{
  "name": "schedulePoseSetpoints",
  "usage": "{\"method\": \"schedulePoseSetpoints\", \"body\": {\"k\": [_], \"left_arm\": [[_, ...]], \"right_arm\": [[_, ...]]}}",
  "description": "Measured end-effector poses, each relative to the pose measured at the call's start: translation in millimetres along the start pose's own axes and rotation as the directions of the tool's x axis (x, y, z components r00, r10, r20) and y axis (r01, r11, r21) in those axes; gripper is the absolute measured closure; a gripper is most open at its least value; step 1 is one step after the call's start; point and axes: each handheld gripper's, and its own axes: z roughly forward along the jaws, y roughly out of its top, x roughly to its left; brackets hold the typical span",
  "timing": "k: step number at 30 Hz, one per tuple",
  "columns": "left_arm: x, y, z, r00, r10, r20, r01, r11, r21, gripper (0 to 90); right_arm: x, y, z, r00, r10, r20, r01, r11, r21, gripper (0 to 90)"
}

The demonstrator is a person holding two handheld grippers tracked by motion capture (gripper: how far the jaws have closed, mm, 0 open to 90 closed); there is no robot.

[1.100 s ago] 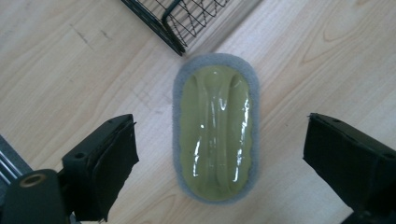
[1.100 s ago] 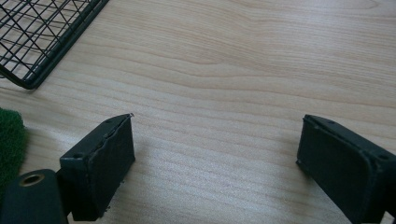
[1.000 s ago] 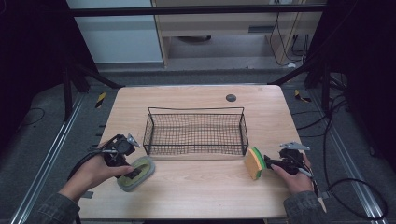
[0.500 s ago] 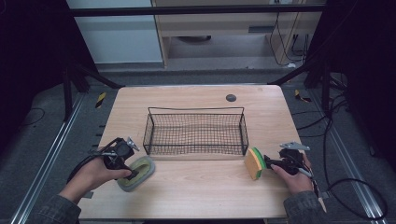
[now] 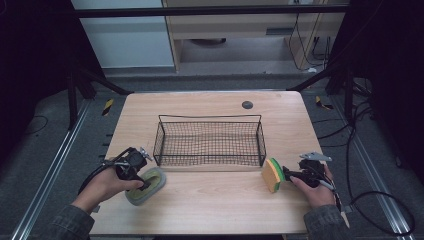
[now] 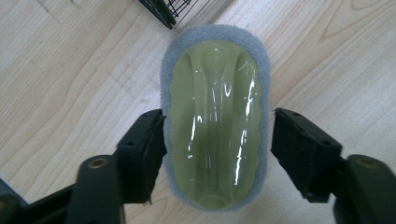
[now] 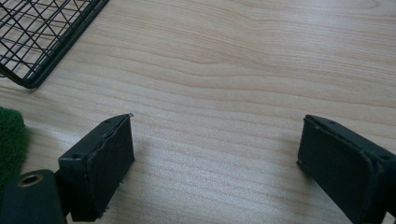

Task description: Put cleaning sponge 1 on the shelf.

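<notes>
Straddling scrubber (image 6: 215, 116), left hand-held gripper (image 6: 217, 144) closing, angled down

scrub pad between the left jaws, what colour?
Pale yellow-green glossy plastic top on a grey pad, clearest in the left gripper view.

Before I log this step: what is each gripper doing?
Left gripper: jaws have just been closing around the scrub pad, one pad touching.
Right gripper: open, holding nothing.
</notes>
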Motion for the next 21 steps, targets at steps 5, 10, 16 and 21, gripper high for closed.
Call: {"method": "schedulePoseSetpoints", "body": {"k": [5,10,16,21], "left_arm": [[3.3,6.9,9.1,0.9997,0.001,0.023,-0.002,0.9997,0.025,44.7],[2.7,11.5,13.7,0.9995,0.018,0.028,-0.019,0.9987,0.048,50.2],[8.2,10.4,16.6,0.9993,0.011,0.037,-0.013,0.9980,0.062,54.7],[7.7,9.3,18.7,0.9989,0.020,0.043,-0.023,0.9980,0.059,61.7]], "right_arm": [[0.1,0.1,-0.2,1.0000,0.002,-0.002,-0.002,1.000,0.001,10.7],[0.0,0.0,0.0,1.0000,-0.001,-0.001,0.001,1.000,0.000,10.7],[0.0,-0.1,-0.1,1.0000,-0.002,-0.002,0.002,1.000,0.000,10.6],[0.1,-0.1,-0.1,1.0000,-0.002,-0.003,0.002,1.000,0.001,10.5]]}}
